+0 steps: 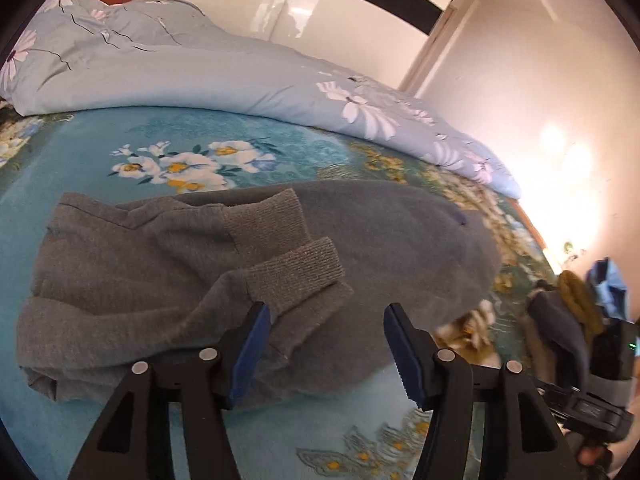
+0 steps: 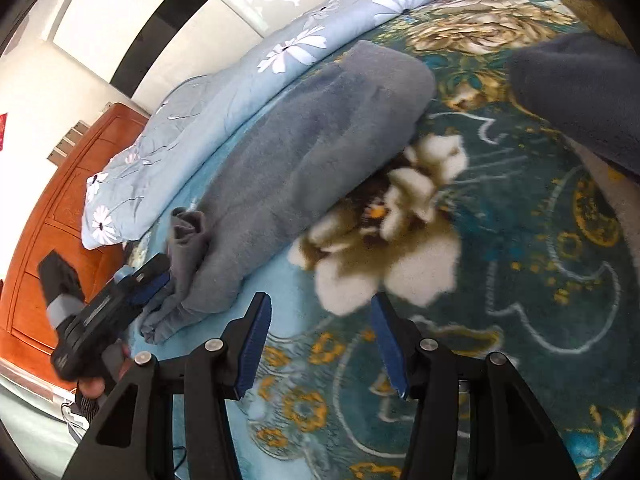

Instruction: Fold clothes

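Observation:
A grey sweater [image 1: 208,272] lies on the floral bedspread [image 1: 120,140], both sleeves folded across its body with the ribbed cuffs [image 1: 296,276] on top. My left gripper [image 1: 326,340] is open and empty, just above the sweater's near edge by the lower cuff. In the right wrist view the sweater [image 2: 304,160] stretches away to the left. My right gripper [image 2: 320,340] is open and empty over the bare bedspread [image 2: 500,280], apart from the sweater. The left gripper [image 2: 150,280] shows there at the sweater's near-left end.
A light blue flowered quilt [image 1: 200,68] lies bunched along the bed's far side. A pile of other clothes, dark grey [image 2: 580,92] and mustard [image 1: 580,296], sits to the right. An orange wooden cabinet [image 2: 60,200] and white walls stand beyond the bed.

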`<state>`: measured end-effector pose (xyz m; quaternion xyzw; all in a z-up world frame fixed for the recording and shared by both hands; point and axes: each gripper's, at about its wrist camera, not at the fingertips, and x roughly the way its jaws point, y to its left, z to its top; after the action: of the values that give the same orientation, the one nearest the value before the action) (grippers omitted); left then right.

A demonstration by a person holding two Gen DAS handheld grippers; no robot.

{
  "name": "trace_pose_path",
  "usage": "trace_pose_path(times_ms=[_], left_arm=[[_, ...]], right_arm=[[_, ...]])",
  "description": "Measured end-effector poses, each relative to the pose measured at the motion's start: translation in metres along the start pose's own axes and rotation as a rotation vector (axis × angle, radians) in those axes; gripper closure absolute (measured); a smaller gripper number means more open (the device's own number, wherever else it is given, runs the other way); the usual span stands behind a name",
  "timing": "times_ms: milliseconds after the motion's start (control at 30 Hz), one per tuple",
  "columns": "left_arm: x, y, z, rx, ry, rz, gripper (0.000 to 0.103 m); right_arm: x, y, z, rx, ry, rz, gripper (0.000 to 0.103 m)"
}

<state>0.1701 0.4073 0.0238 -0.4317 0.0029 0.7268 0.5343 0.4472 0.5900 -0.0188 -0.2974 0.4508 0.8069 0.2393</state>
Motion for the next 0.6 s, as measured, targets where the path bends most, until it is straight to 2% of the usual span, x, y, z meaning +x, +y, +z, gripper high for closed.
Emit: trace_pose_path(times_ms=[33, 67, 167, 233, 300, 400, 467, 533, 600], left_arm=[[-0.014, 0.009, -0.001, -0.024, -0.037, -0.007, 0.035], [-0.028, 0.022, -0.002, -0.057, -0.069, 0.023, 0.03], [-0.064, 0.085, -0.002, -0.242, -0.168, 0.213, 0.03], [-0.079, 0.133, -0.004, -0.388, -0.188, 0.269, 0.03], [-0.08, 0.172, -0.011, -0.499, -0.168, 0.254, 0.029], [-0.069, 0.201, -0.026, -0.588, -0.121, 0.207, 0.029], [-0.063, 0.205, -0.032, -0.612, -0.1, 0.177, 0.03], [-0.063, 0.203, -0.031, -0.596, -0.109, 0.161, 0.029], [-0.061, 0.202, -0.029, -0.585, -0.11, 0.146, 0.029]], right_arm=[[0.004, 0.006, 0.003, -0.005, 0.0, 0.016, 0.05], [0.008, 0.014, 0.005, -0.016, 0.002, 0.037, 0.05], [0.027, 0.044, 0.013, -0.061, 0.023, 0.116, 0.049], [0.041, 0.064, 0.018, -0.092, 0.037, 0.165, 0.04], [0.062, 0.086, 0.024, -0.122, 0.054, 0.195, 0.036], [0.097, 0.111, 0.027, -0.1, 0.064, 0.248, 0.036], [0.121, 0.126, 0.028, -0.079, 0.08, 0.263, 0.036], [0.138, 0.137, 0.027, -0.061, 0.08, 0.211, 0.036], [0.149, 0.141, 0.026, -0.032, 0.093, 0.197, 0.036]])
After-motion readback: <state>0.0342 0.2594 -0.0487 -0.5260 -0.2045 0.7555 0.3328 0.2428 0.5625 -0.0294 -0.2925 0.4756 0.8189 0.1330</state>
